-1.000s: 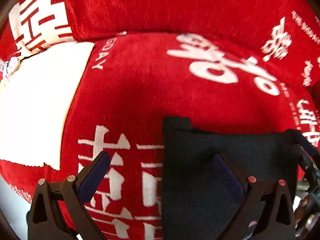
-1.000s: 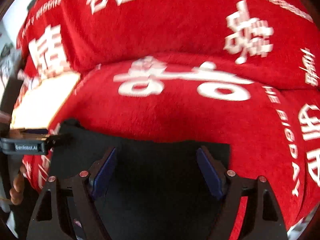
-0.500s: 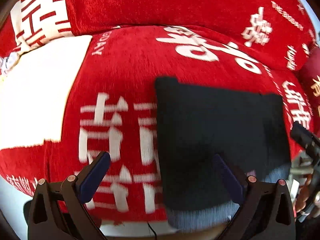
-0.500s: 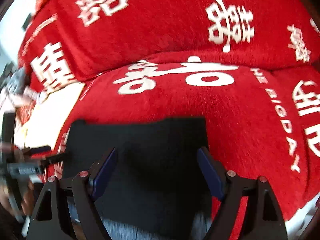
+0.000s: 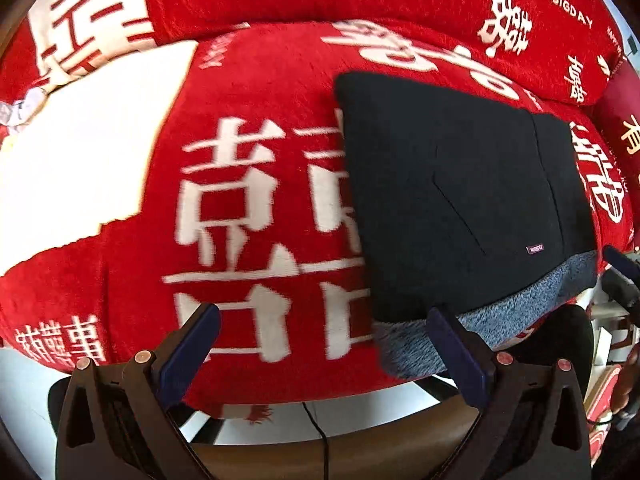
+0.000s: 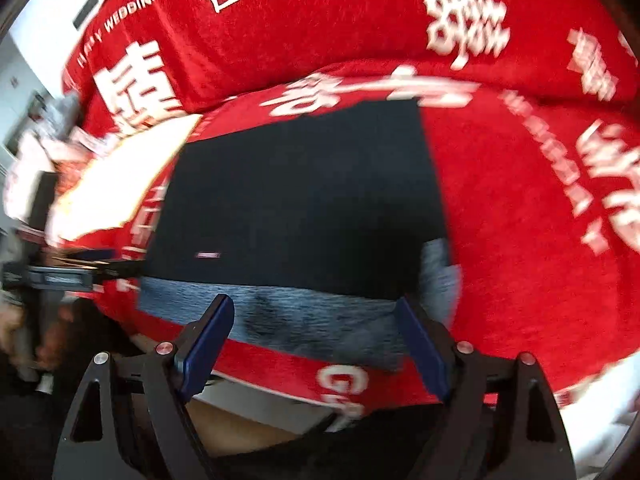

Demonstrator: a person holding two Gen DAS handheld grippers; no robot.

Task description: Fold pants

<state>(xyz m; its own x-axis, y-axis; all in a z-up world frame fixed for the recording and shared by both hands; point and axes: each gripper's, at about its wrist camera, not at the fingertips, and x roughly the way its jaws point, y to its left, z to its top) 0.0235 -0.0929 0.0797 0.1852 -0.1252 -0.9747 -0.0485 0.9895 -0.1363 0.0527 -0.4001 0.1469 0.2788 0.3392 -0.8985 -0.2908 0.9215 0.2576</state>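
Both your tools have pulled back and up since a second ago: the pants point(image 5: 460, 196), which then filled the bottom of each view between the fingers, now sit whole in the frame with the sofa's front edge showing below.

The sofa point(image 5: 248, 92), red with white characters, fills both views. A white patch point(image 5: 80, 140) lies at the left of the left view. The pants rest on the seat cushion as a compact black rectangle, right of centre in the left view and centre in the right view point(image 6: 304, 196), with a strip of grey fleece lining point(image 5: 512, 316) showing along the near edge. A small label point(image 5: 535, 248) sits near that edge.

Your left tool point(image 5: 320, 340) is open and empty, just short of the pants' near corner. Your right tool point(image 6: 316, 332) is likewise open, holding nothing, in front of the grey strip.

The fold looks about finished. If you tidy it, tuck that grey edge under or square it off, and pinch only the top layer at the corners so the stack below does not shift.
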